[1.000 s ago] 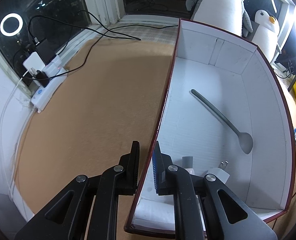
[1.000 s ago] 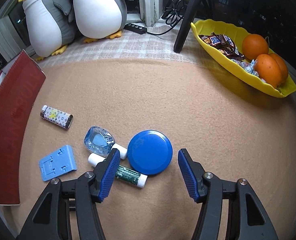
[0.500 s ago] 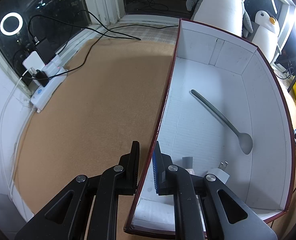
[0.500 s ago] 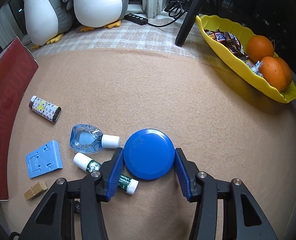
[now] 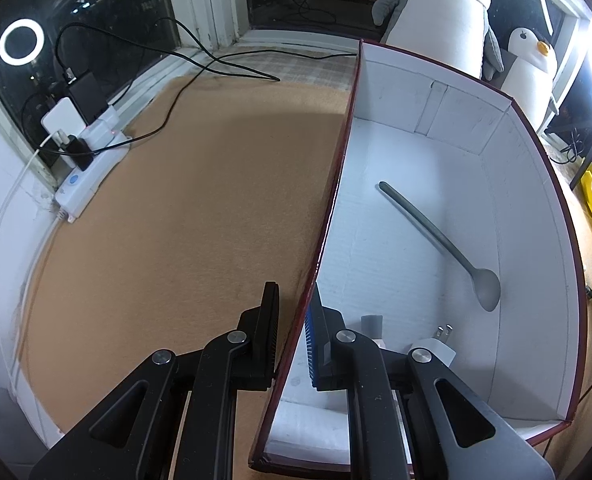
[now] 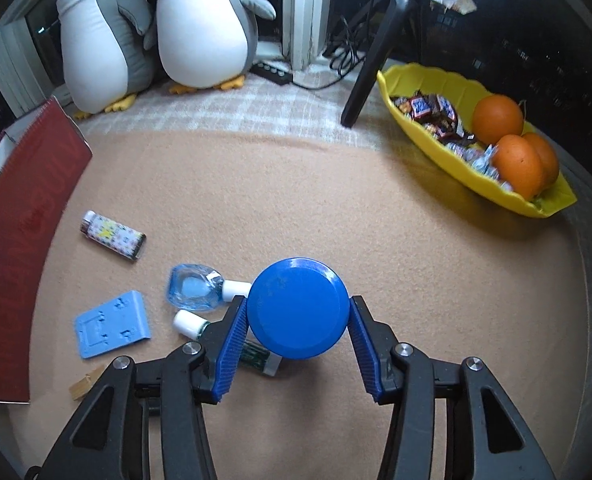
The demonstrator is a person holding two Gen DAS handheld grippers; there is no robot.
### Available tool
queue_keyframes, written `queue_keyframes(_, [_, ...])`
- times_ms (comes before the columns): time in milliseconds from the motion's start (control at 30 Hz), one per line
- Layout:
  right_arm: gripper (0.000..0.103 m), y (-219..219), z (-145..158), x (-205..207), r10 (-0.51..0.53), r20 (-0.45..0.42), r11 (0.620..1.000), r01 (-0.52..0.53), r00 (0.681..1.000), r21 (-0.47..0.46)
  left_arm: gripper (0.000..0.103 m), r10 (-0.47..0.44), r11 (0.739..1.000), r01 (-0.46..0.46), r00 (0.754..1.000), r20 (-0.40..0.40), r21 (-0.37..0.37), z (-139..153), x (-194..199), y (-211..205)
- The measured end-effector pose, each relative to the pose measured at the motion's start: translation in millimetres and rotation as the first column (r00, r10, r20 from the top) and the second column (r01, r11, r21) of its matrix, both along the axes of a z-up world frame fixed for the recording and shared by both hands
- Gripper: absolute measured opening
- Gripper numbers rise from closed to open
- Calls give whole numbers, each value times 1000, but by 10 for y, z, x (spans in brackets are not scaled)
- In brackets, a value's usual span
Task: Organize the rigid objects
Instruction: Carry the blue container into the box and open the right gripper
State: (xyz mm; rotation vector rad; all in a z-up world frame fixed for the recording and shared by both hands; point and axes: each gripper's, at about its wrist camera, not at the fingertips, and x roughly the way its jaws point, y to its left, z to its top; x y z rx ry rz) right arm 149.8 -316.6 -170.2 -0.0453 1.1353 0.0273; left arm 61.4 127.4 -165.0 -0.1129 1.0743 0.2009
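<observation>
The box (image 5: 436, 240) already holds a spoon (image 5: 444, 240) and a plug (image 5: 436, 350); the left tongs (image 5: 291, 344) clamp its wall. The right tongs (image 6: 296, 344) clamp the blue lid (image 6: 298, 314); lighter (image 6: 111, 234), bottles and blue stand (image 6: 111, 324) wait on the desk (image 6: 296, 200)

We see a round blue lid (image 6: 298, 314) raised off the counter, lighter (image 6: 113, 235), clear blue bottle (image 6: 193, 293), white-capped tube (image 6: 189, 323), blue stand (image 6: 111, 324) lying nearby, grey spoon (image 5: 444, 246) in the white-lined box (image 5: 536, 216)

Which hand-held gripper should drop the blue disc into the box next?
Right. The right hand-held gripper already clamps the blue disc between its pads, while the left hand-held gripper is pinching the box wall, steadying the box.
</observation>
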Motion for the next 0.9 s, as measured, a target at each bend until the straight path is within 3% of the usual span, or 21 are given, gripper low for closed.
queue_keyframes(233, [46, 323, 447, -139, 56, 78, 998, -58, 995, 19, 11, -9, 1000, 9, 1000, 11, -24, -14, -10, 22])
queue_keyframes(533, [46, 1123, 971, -349, 205, 173, 975, -217, 963, 56, 11, -18, 998, 19, 1000, 22, -65, -56, -31, 70])
queue_keyframes(900, [46, 2075, 1077, -509, 368, 191, 919, -387, 910, 70, 11, -40, 995, 43, 998, 38, -93, -69, -41, 96])
